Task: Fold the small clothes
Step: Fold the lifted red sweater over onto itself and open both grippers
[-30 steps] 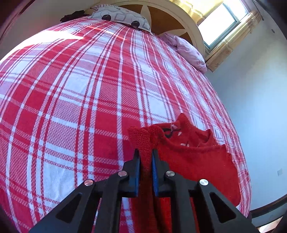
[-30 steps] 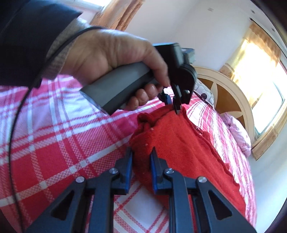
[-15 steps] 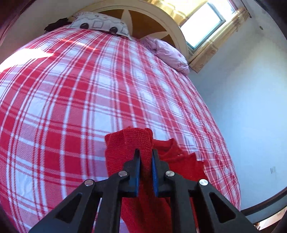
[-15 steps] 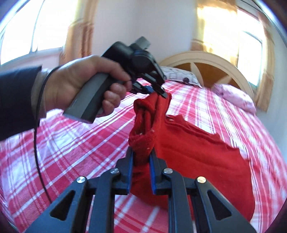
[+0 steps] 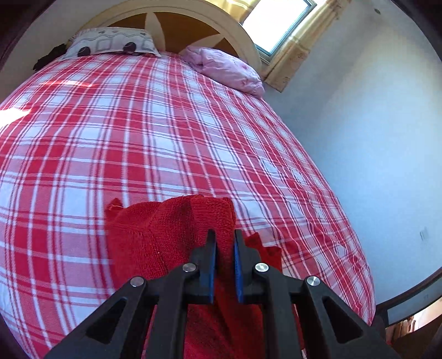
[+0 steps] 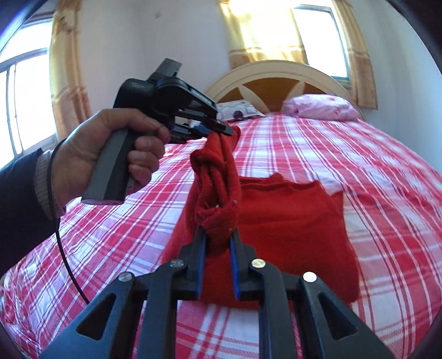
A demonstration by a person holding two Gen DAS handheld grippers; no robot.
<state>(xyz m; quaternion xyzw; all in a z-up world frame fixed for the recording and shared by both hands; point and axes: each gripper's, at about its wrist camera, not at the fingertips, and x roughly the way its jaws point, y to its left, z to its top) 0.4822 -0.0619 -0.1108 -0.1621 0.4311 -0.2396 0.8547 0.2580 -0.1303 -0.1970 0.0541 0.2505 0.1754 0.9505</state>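
Jaws of L gripper point(image 6: 225, 132) & R gripper point(image 6: 218, 234) clamp red sweater point(image 6: 290, 221).

The left wrist view sat just behind the left gripper point(image 5: 224, 240), looking steeply down along its fingers across the bed point(image 5: 138, 132) toward the headboard point(image 5: 176, 22) and window corner. The right wrist view rode behind the right gripper point(image 6: 216, 239), angled less steeply and facing the headboard point(image 6: 276, 77), with the left gripper point(image 6: 225, 129) close ahead. Both views shared the sweater point(image 6: 290, 215), bed, pillows and headboard.
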